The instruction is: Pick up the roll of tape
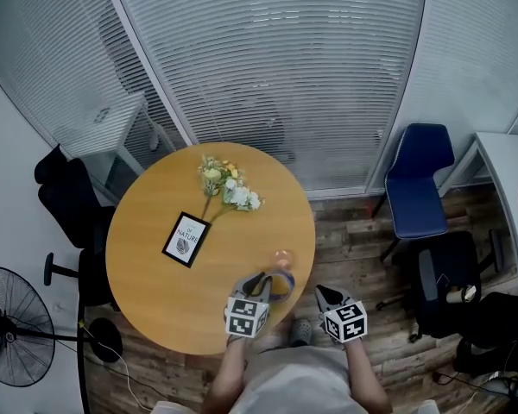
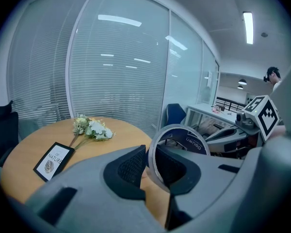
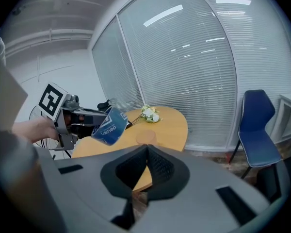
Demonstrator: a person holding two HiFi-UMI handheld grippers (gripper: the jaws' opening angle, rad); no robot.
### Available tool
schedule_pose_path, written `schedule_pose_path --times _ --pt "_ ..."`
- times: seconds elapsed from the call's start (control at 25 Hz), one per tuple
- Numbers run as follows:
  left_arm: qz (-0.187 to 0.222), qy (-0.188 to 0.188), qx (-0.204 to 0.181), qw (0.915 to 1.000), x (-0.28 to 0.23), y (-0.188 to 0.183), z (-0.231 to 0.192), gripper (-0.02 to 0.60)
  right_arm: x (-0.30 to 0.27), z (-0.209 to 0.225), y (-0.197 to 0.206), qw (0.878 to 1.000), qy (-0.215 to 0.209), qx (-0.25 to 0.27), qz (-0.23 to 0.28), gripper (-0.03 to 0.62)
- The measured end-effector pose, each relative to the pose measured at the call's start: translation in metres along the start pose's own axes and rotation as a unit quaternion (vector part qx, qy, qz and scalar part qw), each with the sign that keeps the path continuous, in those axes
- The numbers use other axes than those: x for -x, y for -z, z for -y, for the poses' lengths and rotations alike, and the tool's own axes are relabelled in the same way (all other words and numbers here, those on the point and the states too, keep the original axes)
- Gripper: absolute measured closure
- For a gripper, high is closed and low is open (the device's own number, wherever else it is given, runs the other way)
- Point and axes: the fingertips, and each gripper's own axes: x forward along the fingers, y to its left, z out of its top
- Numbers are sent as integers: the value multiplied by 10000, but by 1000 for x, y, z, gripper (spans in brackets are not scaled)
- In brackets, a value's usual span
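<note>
Plainly, the left gripper (image 2: 148, 166) had its jaws clamped across the wall of the roll of tape (image 2: 180, 139), one inside the ring and one outside, holding it clear above the near edge of the bench (image 1: 155, 270). Just off that edge, the right gripper (image 3: 146, 165) hung fully closed, holding nothing.

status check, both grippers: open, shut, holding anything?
Left gripper: shut on the tape roll, pinching its wall.
Right gripper: shut, empty.
</note>
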Motion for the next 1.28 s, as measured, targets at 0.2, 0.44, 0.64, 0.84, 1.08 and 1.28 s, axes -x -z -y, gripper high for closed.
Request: schedule_pose_path --times 0.2,0.44,0.64,0.84,1.08,1.28 --pt "-2 42 -5 10000 -2 -2 2 522 1 -6 -6 9998 -155 34 111 597" --pt "11 83 33 10000 -3 0 7 522 5 -2 0 9999 -98 -20 51 597" --pt "-19 114 83 9999 -5 6 15 522 9 2 5 10000 -91 -14 12 597" --pt "-37 91 107 9999 -4 10 14 522 9 0 9 9999 -84 -1 -55 597" --pt "-113 110 79 9998 -4 12 15 522 10 -3 5 9999 -101 24 11 597" --pt "-151 136 28 9998 -5 13 18 522 11 -3 8 9999 -103 -35 15 597"
